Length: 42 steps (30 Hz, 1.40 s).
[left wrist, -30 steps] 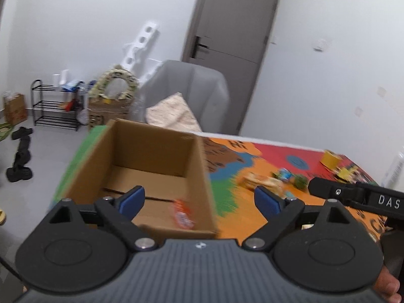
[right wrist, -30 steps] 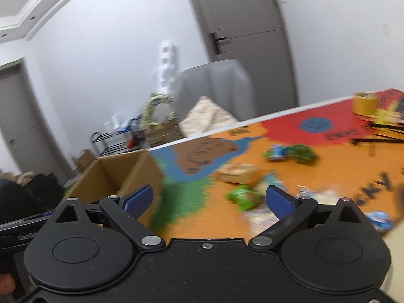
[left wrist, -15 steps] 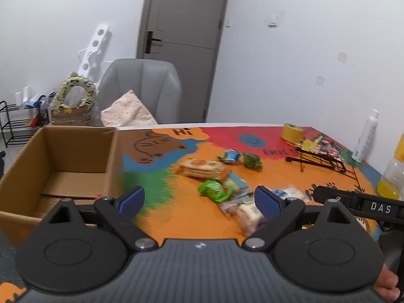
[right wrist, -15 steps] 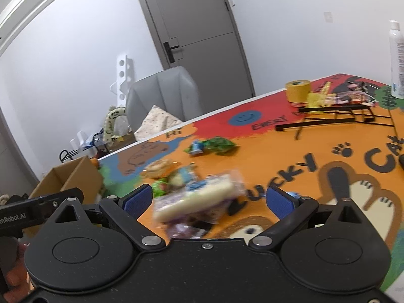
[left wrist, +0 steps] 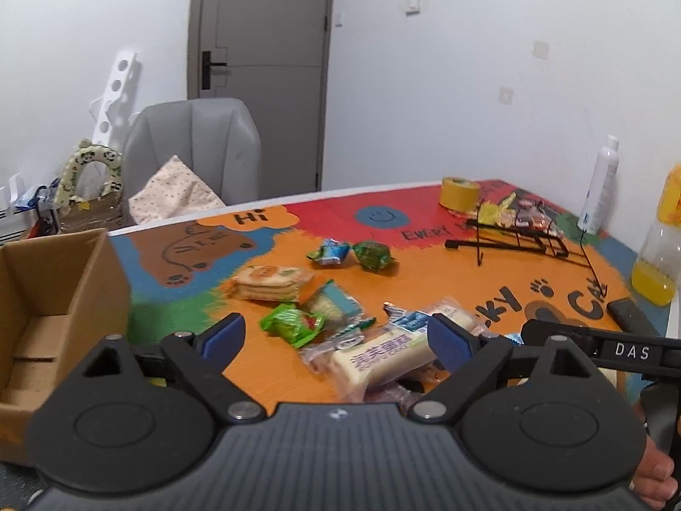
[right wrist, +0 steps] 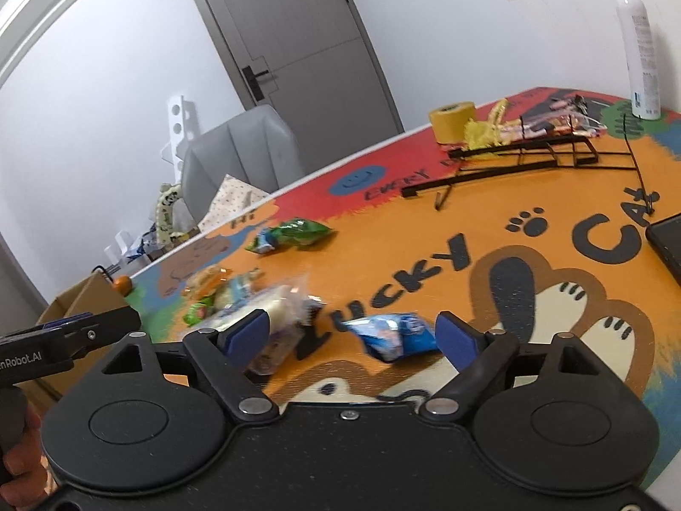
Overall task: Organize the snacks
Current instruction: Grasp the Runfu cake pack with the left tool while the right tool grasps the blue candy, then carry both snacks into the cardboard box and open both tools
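Observation:
Several wrapped snacks lie on the colourful mat. In the left wrist view a white long pack [left wrist: 383, 355] lies just ahead of my open left gripper [left wrist: 336, 334], with a green pack [left wrist: 293, 323], a cracker pack [left wrist: 272, 283] and two small packs [left wrist: 353, 253] farther off. An open cardboard box [left wrist: 64, 281] stands at the left. In the right wrist view my right gripper [right wrist: 353, 334] is open, with a blue pack [right wrist: 393, 334] on the mat between its fingers. The white pack [right wrist: 264, 306] lies to its left.
A black wire rack [left wrist: 515, 242], a yellow tape roll [left wrist: 459, 193], a white spray bottle [left wrist: 598, 187] and a juice bottle [left wrist: 657, 255] stand at the right. A dark phone [right wrist: 668, 242] lies near the mat's right edge. A grey chair [left wrist: 196, 149] stands behind the table.
Both grippers have swung right, from the box toward the snack pile. The box has slid to the left edge of view. The blue pack has come between the right fingers. Both stayed open.

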Available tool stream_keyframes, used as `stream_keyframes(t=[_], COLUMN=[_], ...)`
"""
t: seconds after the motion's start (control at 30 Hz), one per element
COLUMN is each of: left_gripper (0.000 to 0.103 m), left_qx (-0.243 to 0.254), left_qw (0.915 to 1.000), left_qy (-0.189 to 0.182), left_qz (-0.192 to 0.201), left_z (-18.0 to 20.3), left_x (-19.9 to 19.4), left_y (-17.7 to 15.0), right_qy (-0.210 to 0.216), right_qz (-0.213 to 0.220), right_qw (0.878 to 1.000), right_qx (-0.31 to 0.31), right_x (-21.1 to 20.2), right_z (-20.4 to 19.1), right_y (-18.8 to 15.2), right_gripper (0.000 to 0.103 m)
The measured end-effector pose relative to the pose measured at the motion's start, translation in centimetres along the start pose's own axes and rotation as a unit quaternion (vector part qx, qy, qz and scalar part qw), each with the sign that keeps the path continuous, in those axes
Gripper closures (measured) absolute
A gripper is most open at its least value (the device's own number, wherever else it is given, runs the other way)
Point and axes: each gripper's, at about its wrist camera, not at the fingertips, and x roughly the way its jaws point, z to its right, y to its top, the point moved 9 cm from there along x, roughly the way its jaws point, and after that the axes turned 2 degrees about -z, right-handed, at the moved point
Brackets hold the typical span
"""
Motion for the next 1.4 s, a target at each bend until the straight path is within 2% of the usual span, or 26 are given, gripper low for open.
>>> stream_keyframes(t=[0.3, 0.43, 0.57, 0.67, 0.73, 0.8, 0.83, 0.93, 1.0, 1.1, 1.23, 1.4], left_gripper=[0.012, 0.012, 0.012, 0.013, 0.017, 0.029, 0.032, 0.050, 0.068, 0.074, 0.076, 0.076], left_qx=[0.040, 0.062, 0.060, 0.061, 0.063, 0.063, 0.066, 0.076, 0.077, 0.066, 0.035, 0.017], left_qw=[0.9981, 0.9966, 0.9956, 0.9948, 0.9941, 0.9930, 0.9927, 0.9914, 0.9910, 0.9931, 0.9952, 0.9979], left_qy=[-0.016, -0.013, -0.022, -0.025, -0.026, -0.025, -0.020, -0.031, -0.036, -0.036, -0.042, -0.031], left_qz=[-0.044, -0.054, -0.069, -0.077, -0.084, -0.096, -0.099, -0.102, -0.104, -0.090, -0.082, -0.054], left_z=[2.9, 3.6, 3.8, 4.2, 4.3, 4.5, 4.6, 5.1, 5.1, 4.8, 3.9, 1.9], left_x=[5.0, 6.7, 8.3, 9.3, 9.9, 10.3, 10.4, 10.3, 10.0, 9.0, 7.7, 5.2], left_y=[-0.9, -1.1, -1.2, -1.4, -1.8, -2.2, -2.3, -2.4, -2.1, -1.8, -1.9, -1.1], right_qy=[-0.010, -0.010, -0.014, -0.020, -0.025, -0.027, -0.031, -0.026, -0.020, -0.018, -0.007, 0.015], right_qz=[-0.026, -0.034, -0.041, -0.044, -0.041, -0.041, -0.040, -0.038, -0.038, -0.038, -0.039, -0.023], right_qw=[1.000, 0.999, 0.998, 0.997, 0.996, 0.996, 0.995, 0.996, 0.997, 0.998, 0.997, 0.996], right_qx=[-0.001, -0.011, -0.039, -0.064, -0.071, -0.079, -0.080, -0.071, -0.061, -0.055, -0.067, -0.086], right_x=[2.8, 4.0, 4.5, 4.7, 4.7, 4.7, 4.7, 4.6, 4.4, 3.8, 3.0, 2.4], right_z=[2.7, 2.7, 2.1, 1.8, 1.7, 1.5, 1.5, 1.4, 1.2, 0.6, -1.1, -4.4], right_y=[-0.7, -0.8, -0.7, -0.9, -0.9, -1.0, -0.9, -0.9, -1.0, -1.3, -1.5, -0.8], right_gripper=[0.018, 0.019, 0.019, 0.027, 0.036, 0.052, 0.060, 0.069, 0.070, 0.070, 0.070, 0.070])
